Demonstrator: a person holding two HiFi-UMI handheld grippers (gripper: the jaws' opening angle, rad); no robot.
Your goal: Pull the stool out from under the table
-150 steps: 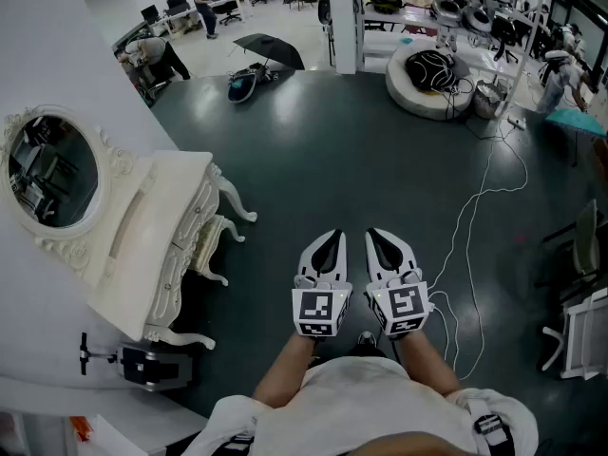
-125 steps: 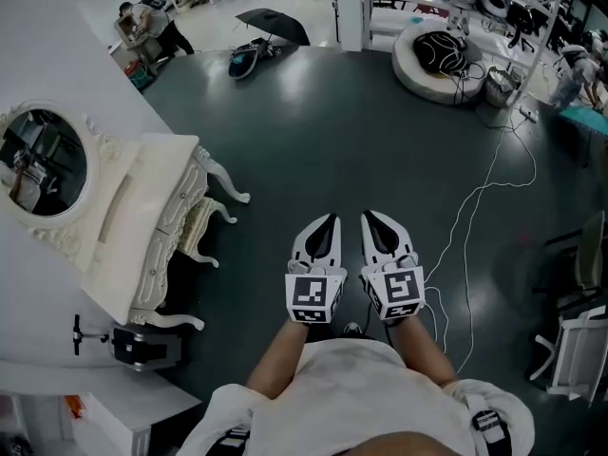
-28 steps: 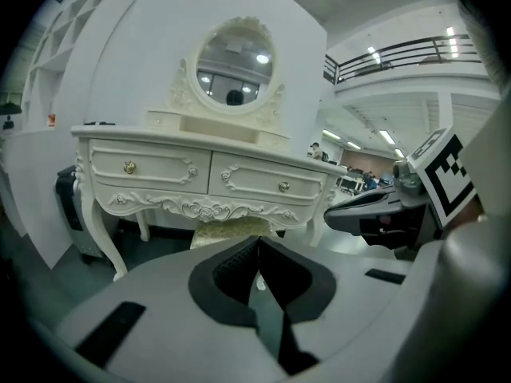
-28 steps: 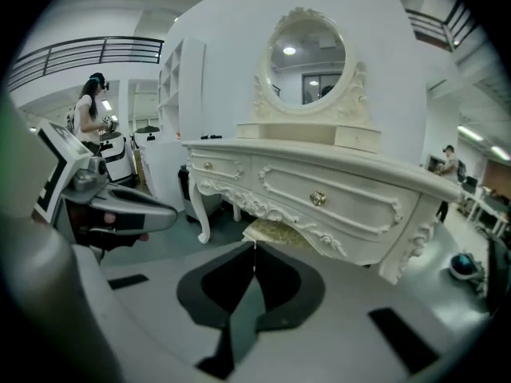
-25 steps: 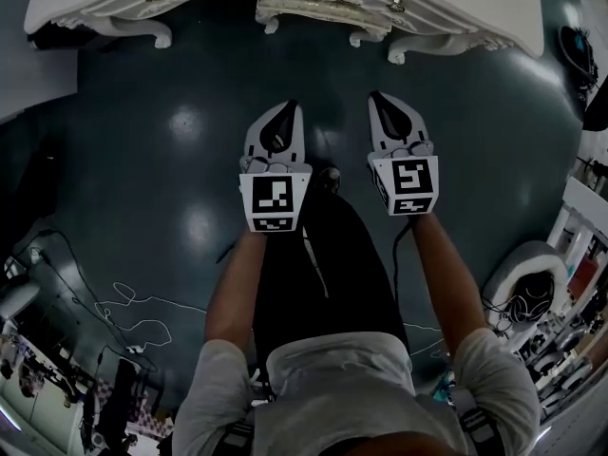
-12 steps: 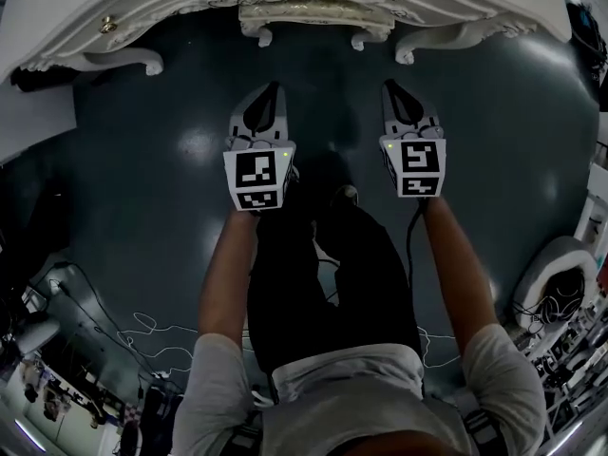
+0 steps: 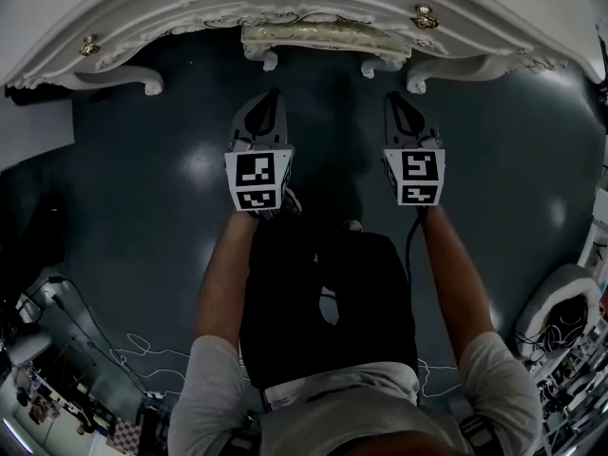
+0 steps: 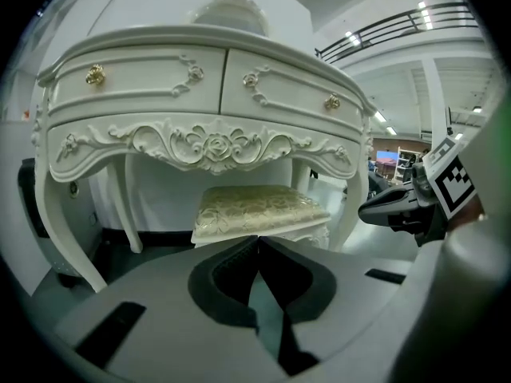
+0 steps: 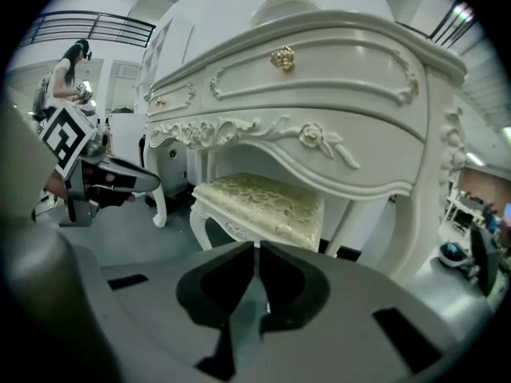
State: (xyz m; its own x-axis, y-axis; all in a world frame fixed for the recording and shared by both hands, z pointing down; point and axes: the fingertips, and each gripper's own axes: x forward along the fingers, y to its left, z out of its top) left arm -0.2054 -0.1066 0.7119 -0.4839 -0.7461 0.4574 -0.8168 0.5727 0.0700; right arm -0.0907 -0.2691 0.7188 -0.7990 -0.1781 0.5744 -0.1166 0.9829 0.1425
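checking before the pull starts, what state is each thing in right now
stool: tucked under the table, untouched by either gripper
drawers: both shut
left gripper: shut, empty, short of the stool
right gripper: shut, empty, short of the stool

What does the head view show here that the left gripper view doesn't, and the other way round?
Only the head view shows the person's arms and legs, seen from above. Only the left gripper view shows the carved rose on the front of the table and the patterned cushion top of the stool, seen from the side. Both show the table, the stool tucked beneath it, and the left gripper and right gripper, short of the stool.
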